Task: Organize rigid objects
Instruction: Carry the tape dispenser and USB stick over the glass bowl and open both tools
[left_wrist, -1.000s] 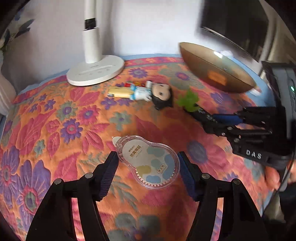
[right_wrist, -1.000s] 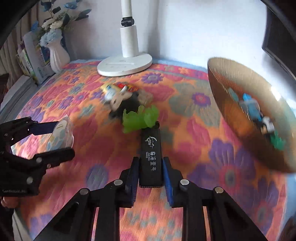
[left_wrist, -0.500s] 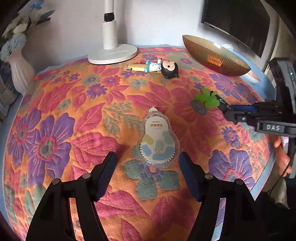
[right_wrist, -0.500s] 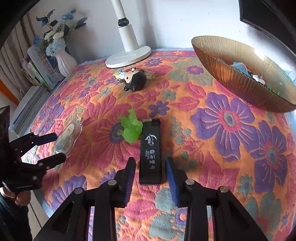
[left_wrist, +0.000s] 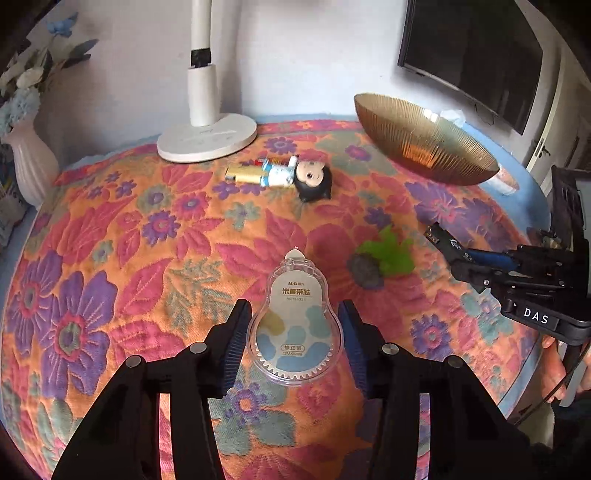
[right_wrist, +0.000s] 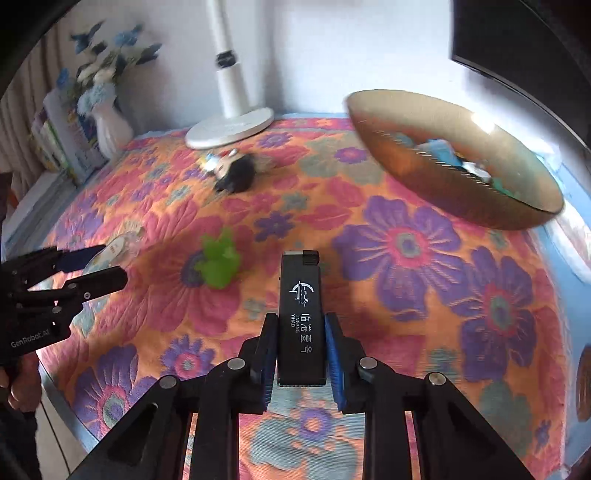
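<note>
The left claw (left_wrist: 291, 334) has its pads on either side of the correction tape dispenser (left_wrist: 294, 323), which lies flat on the quilted floral surface (left_wrist: 110, 258). The pads look just beside its wide end, but whether they touch it I cannot tell. The risk here is that the dispenser's clear, smooth, pear-shaped plastic shell could squirt forward out of the ribbed pads as they close on its curved sides, or tilt if gripped only at the round end.

Further right, the soft-looking green toy (left_wrist: 388, 254) lies near it and apart, and the doll (left_wrist: 295, 176) lies beside a yellow lighter (left_wrist: 245, 173) near the white lamp base (left_wrist: 207, 138).

The right claw (right_wrist: 301, 360) is closed on the black lighter (right_wrist: 301, 317), a glossy, hard rectangular block held by its lower half and lifted clear of the cloth. Its slick flat faces could slip downward if the grip eases, and a hurried swing might knock it against the rim of the ribbed amber glass bowl (right_wrist: 443, 192), which already holds a few small items.
</note>
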